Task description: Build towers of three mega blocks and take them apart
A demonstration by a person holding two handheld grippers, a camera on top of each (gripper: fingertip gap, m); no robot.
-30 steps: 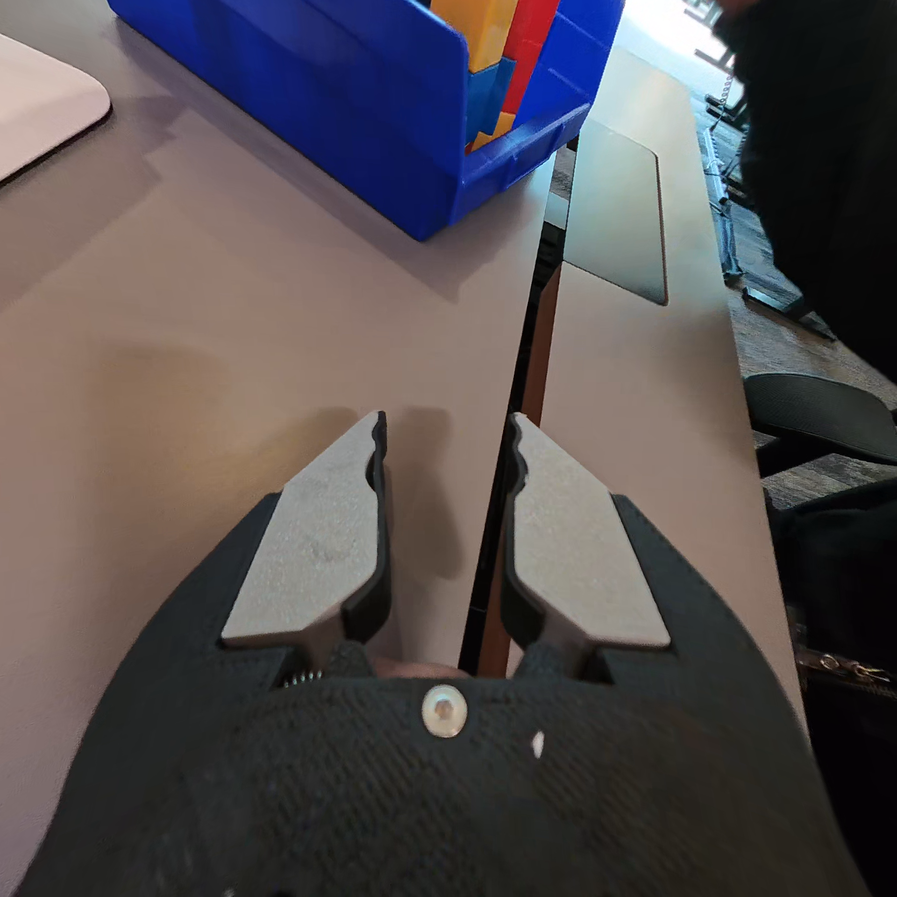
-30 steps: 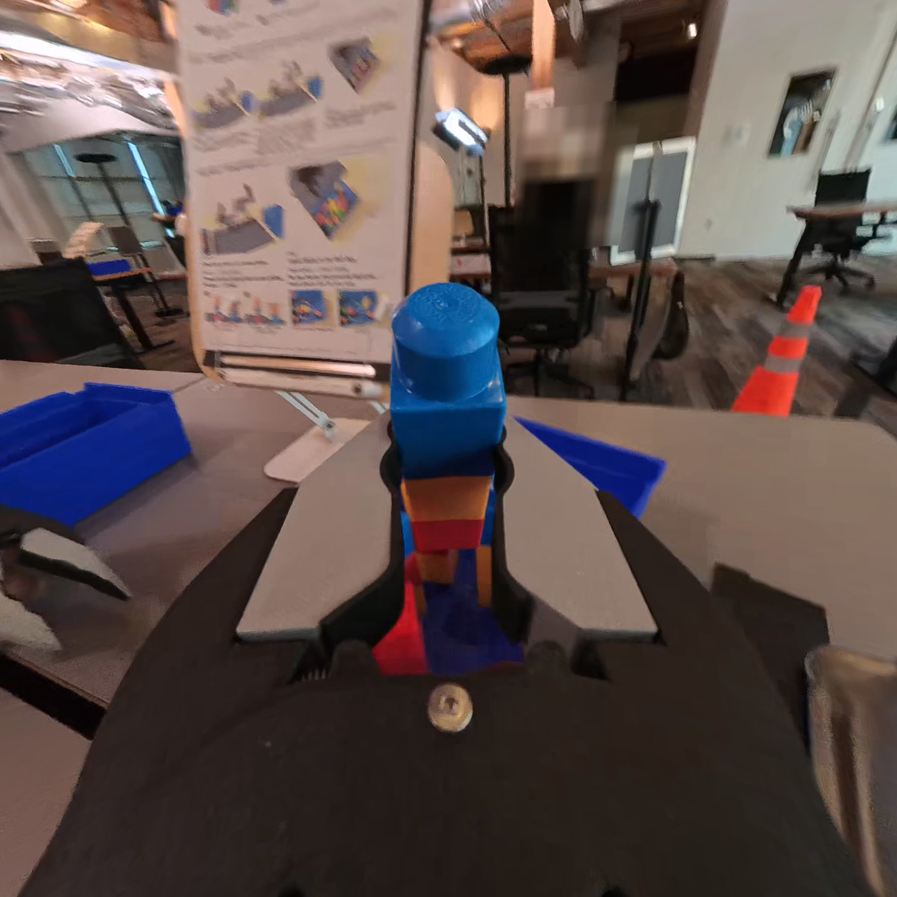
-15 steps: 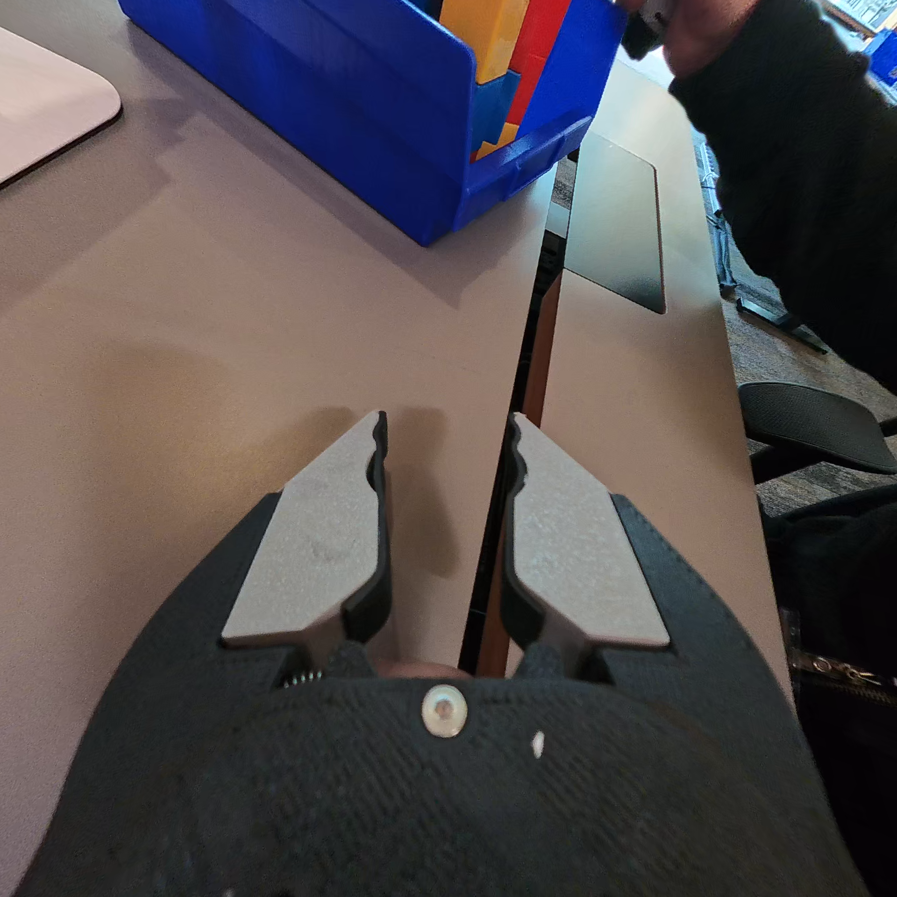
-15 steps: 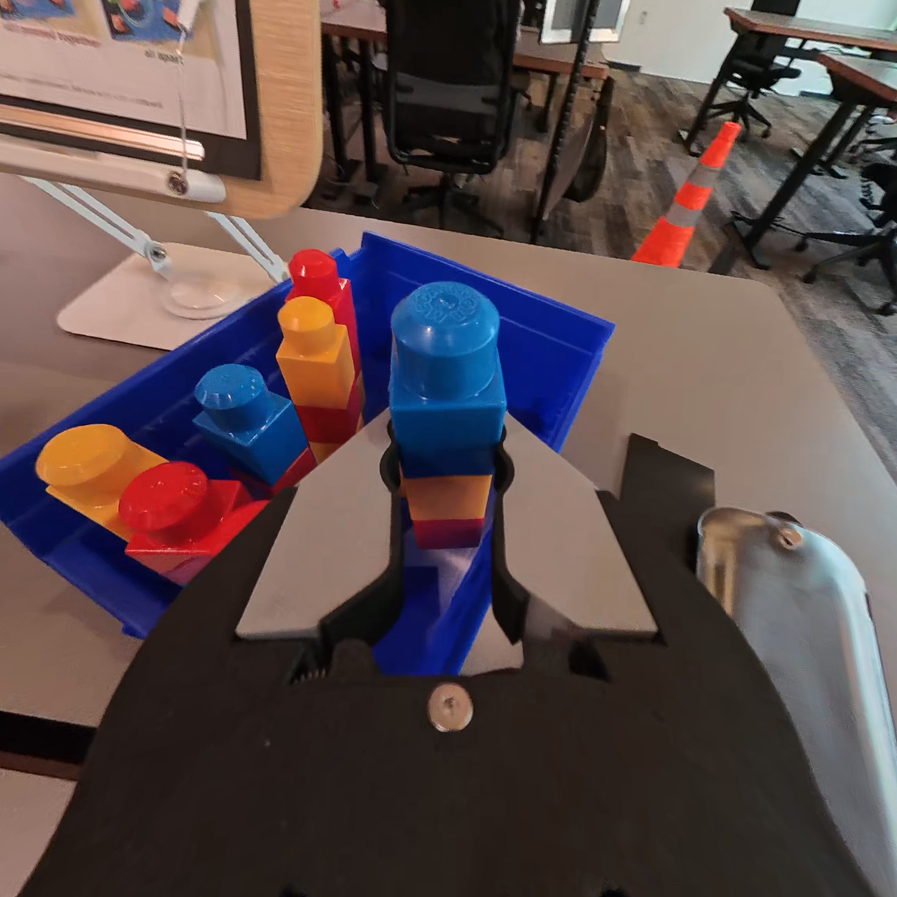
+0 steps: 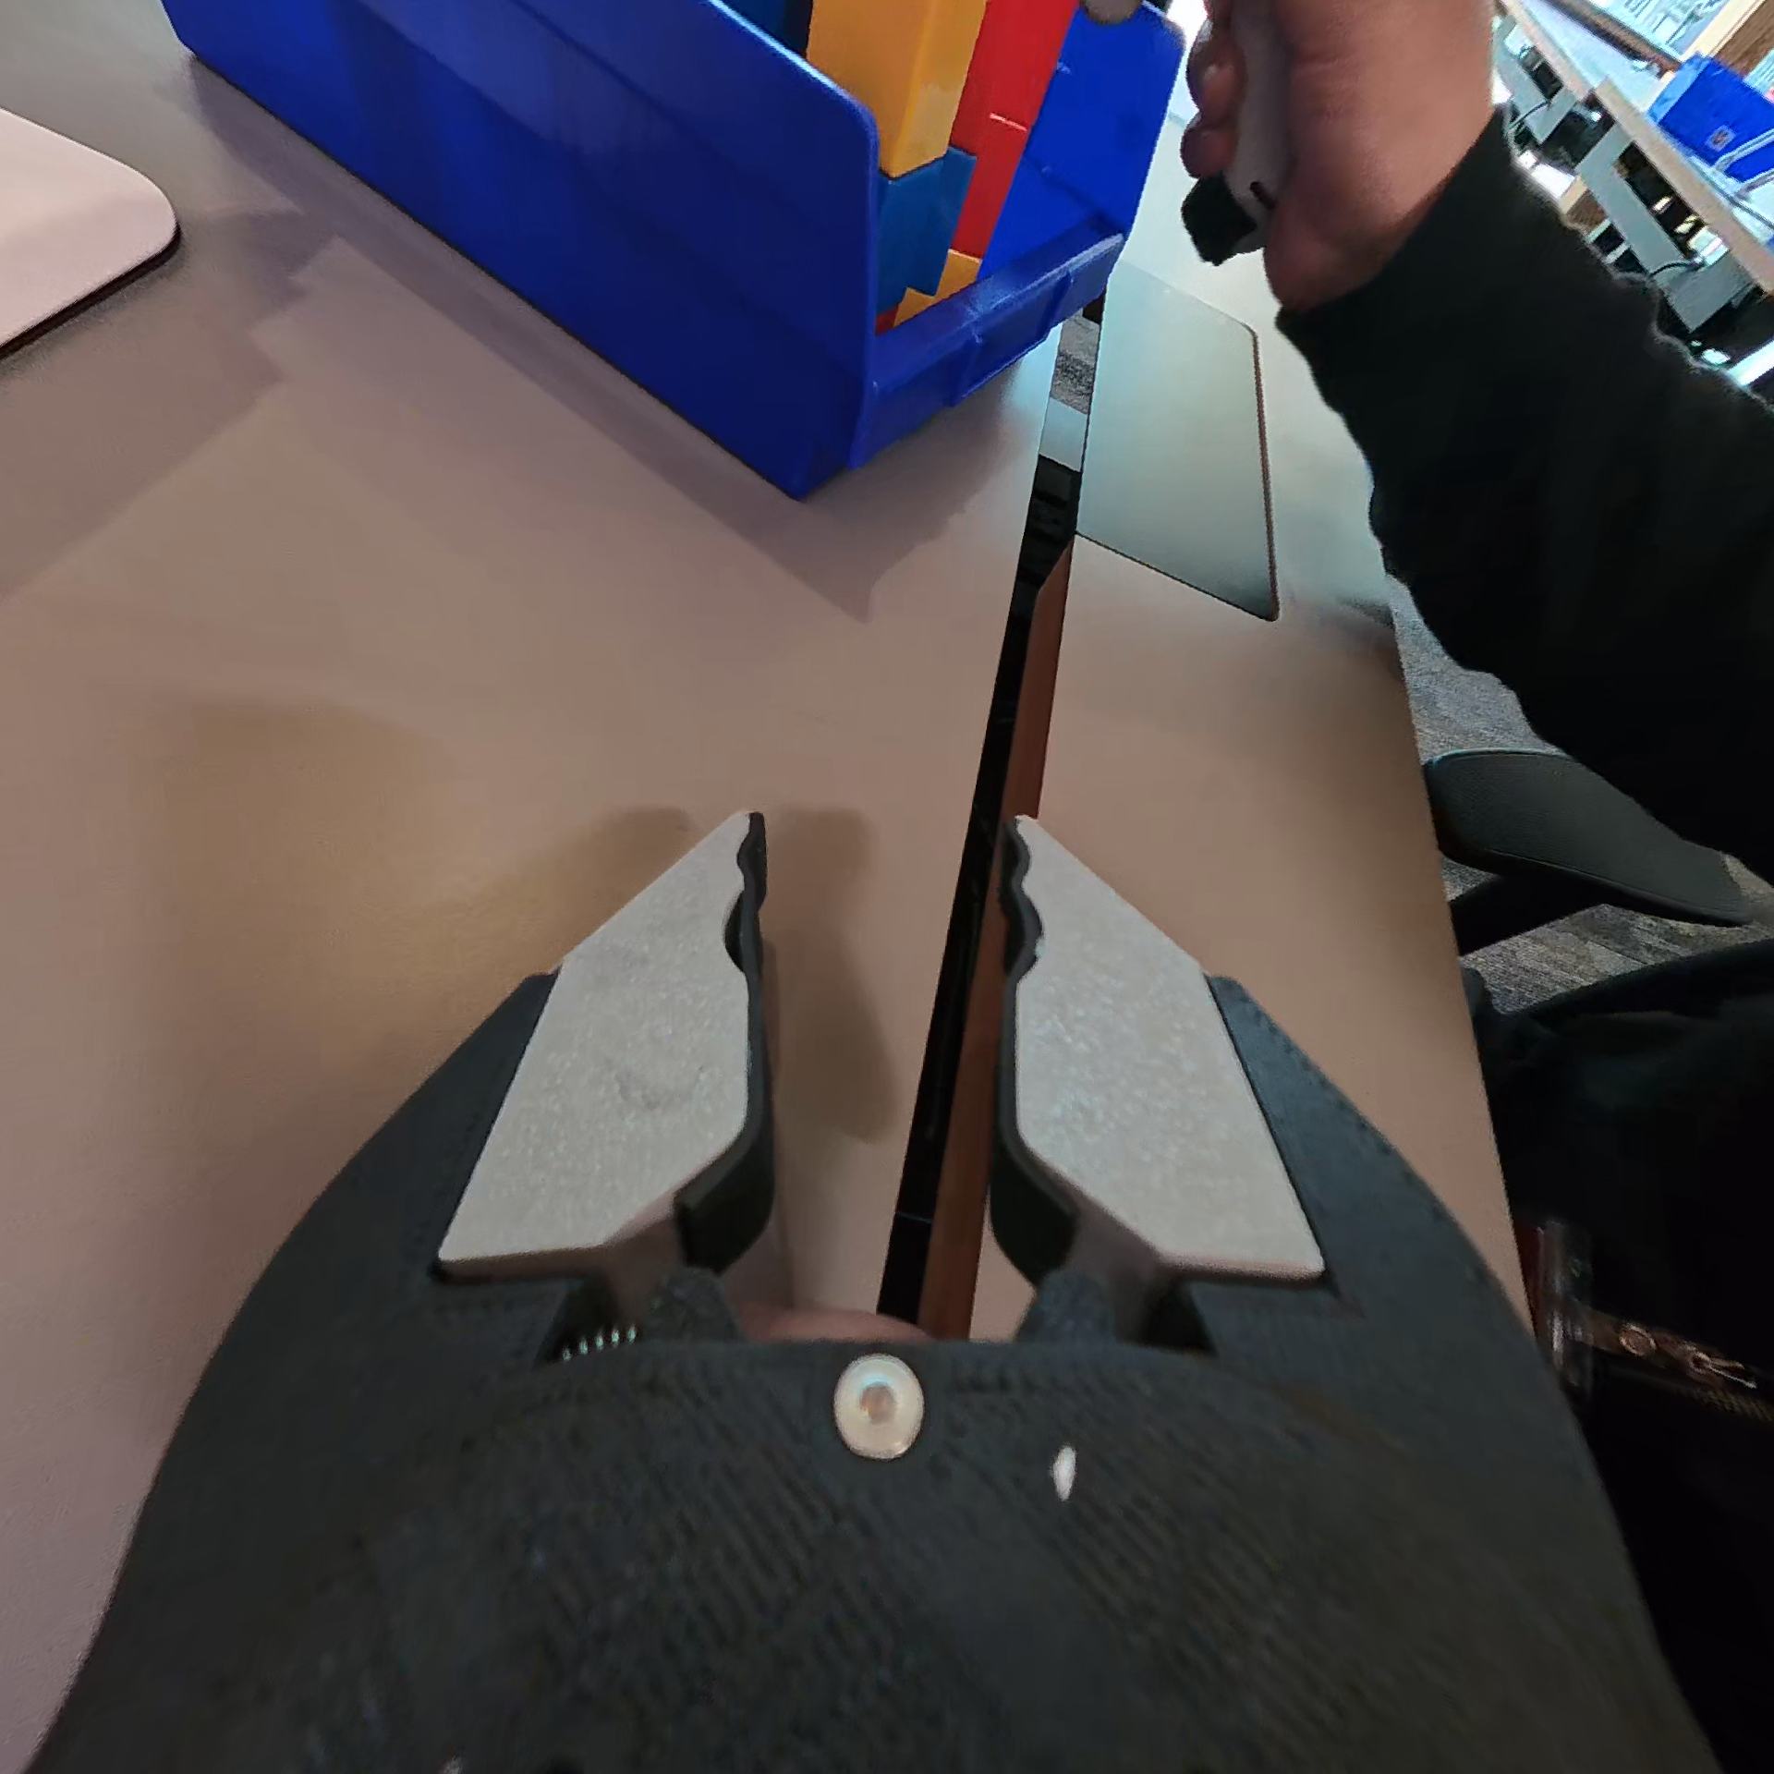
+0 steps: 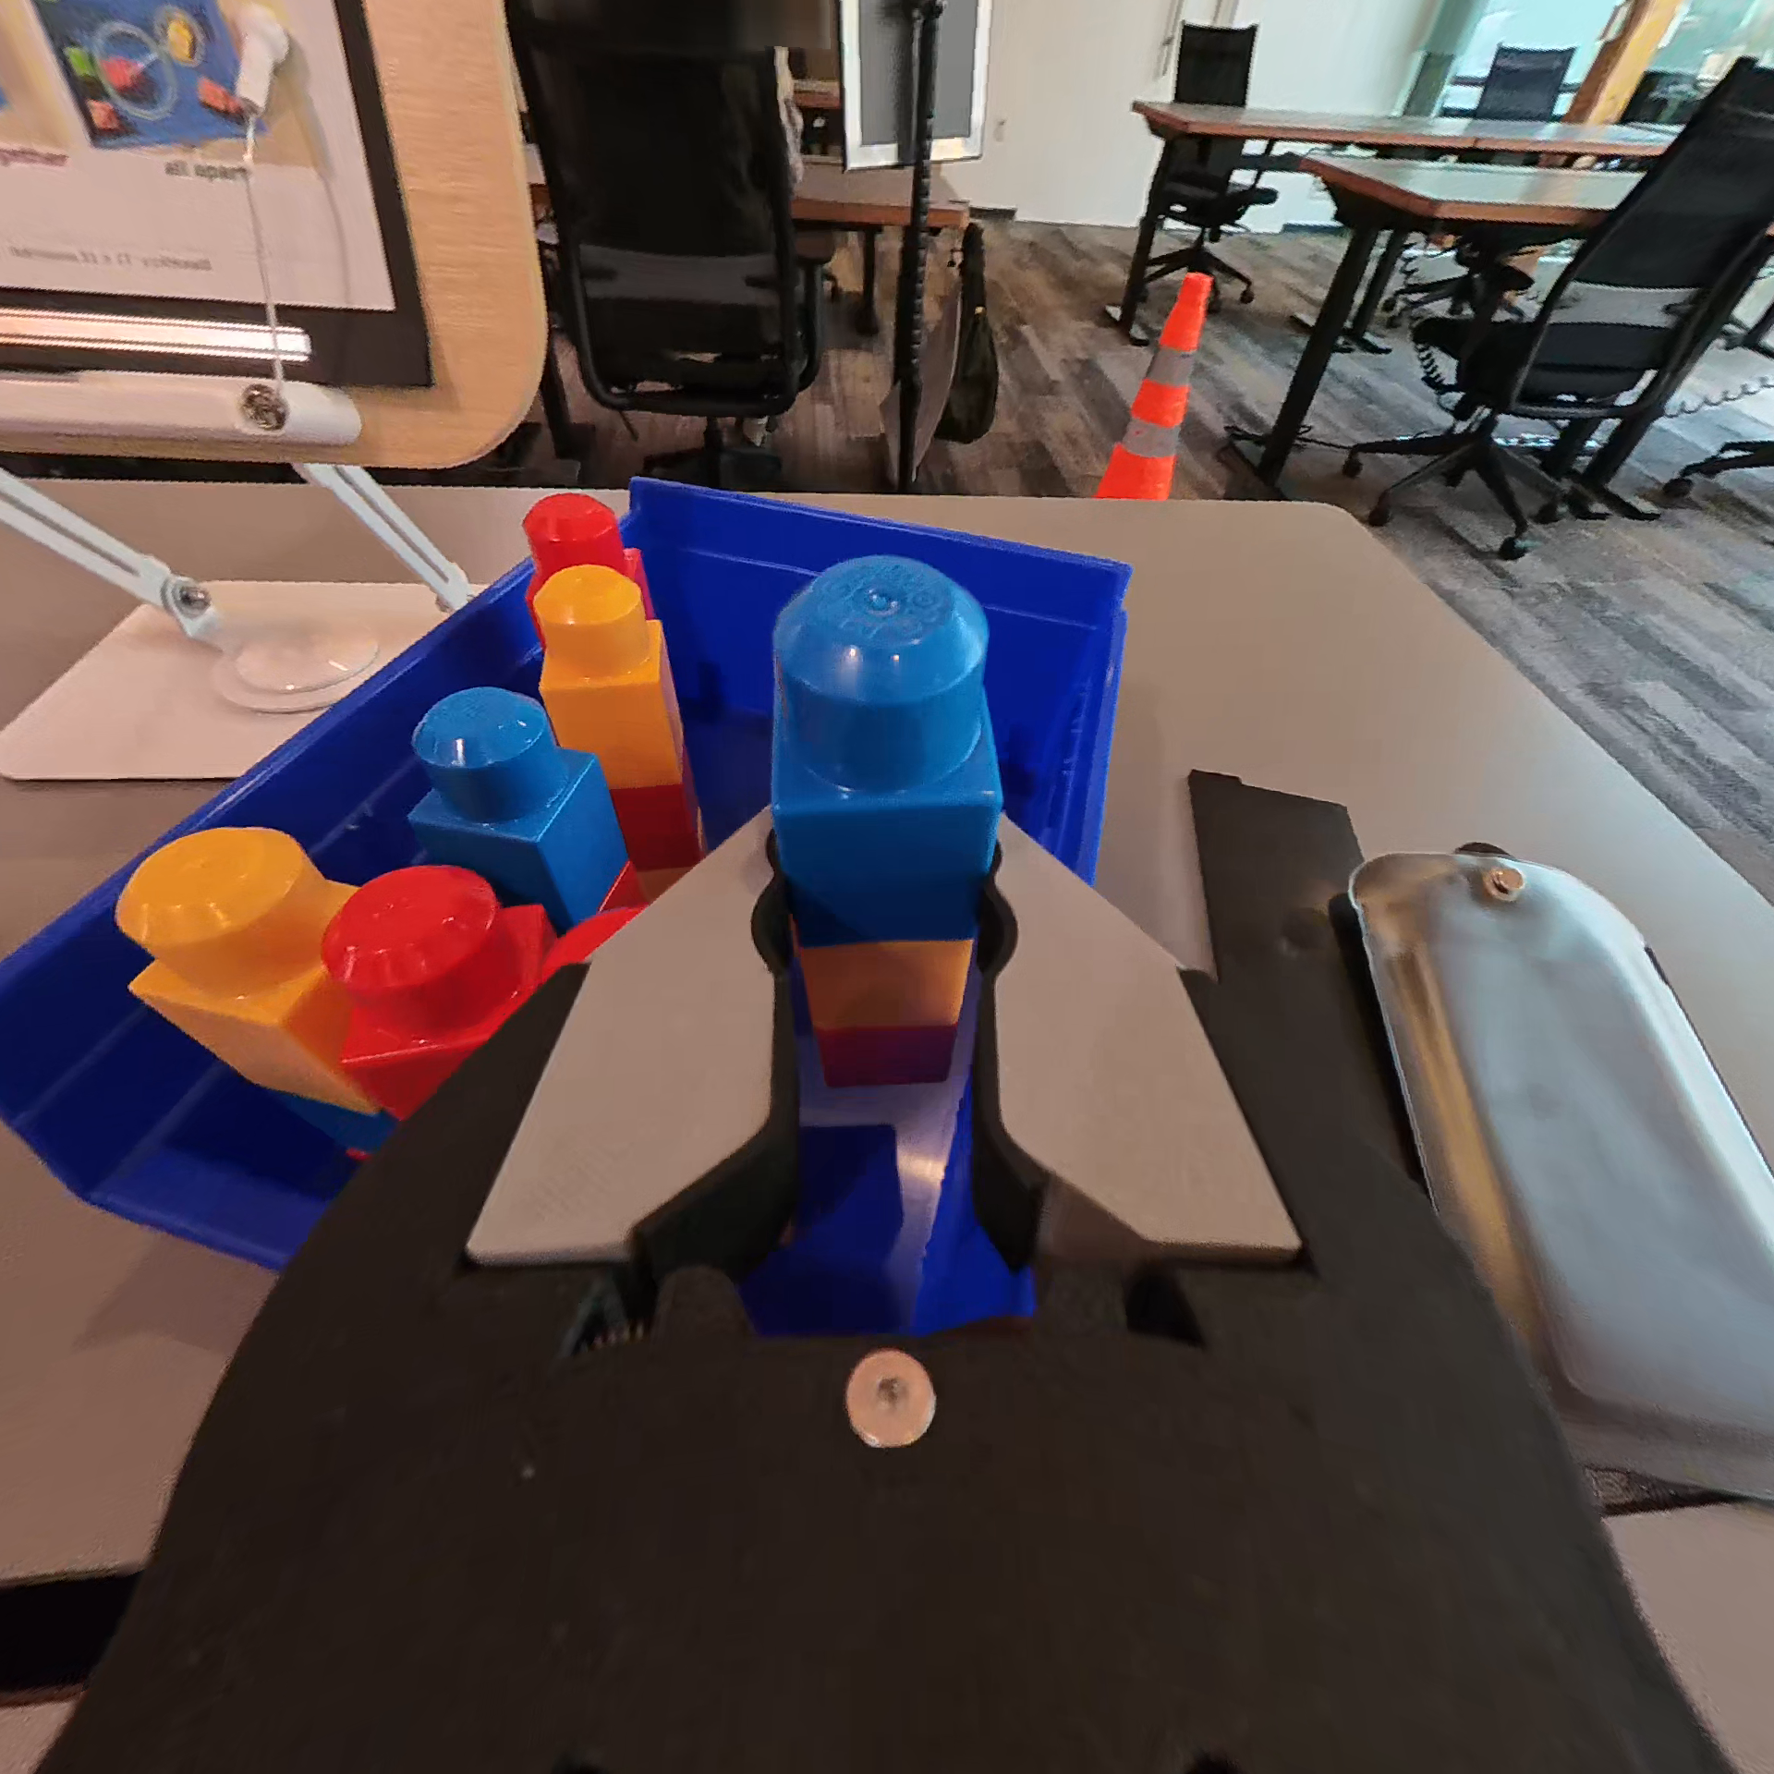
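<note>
over the blue bin (image 6: 960, 566), the right gripper (image 6: 883, 893) is clenched on a finished tower (image 6: 888, 797): blue block on top, orange beneath, red at the base. the jaws grip the tower just below the blue block, and the tower stands upright between them.

change since one second ago: the right wrist view then faced the room, with the tower held high in front of the instruction board. it now looks down into the bin, and the tower's red base hangs above the bin floor at the near right end. whether the base touches the floor is unclear, since the fingers hide that area.

bin contents: several other towers, including an orange-topped tower (image 6: 600, 691) and a blue-topped tower (image 6: 509, 787) standing, and an orange-topped one (image 6: 230, 950) and a red-topped one (image 6: 422, 960) leaning at the left end.

the left gripper (image 5: 883, 864) is released and empty, low over the table (image 5: 384, 624) near the seam between two tabletops, well apart from the bin. its position matches the earlier frames. the person's right hand (image 5: 1286, 144) has entered the left view beside the bin.

assessment: one build cycle appears complete. the next step is probably release of the tower into the bin, kept clear of the neighbouring towers.
</note>
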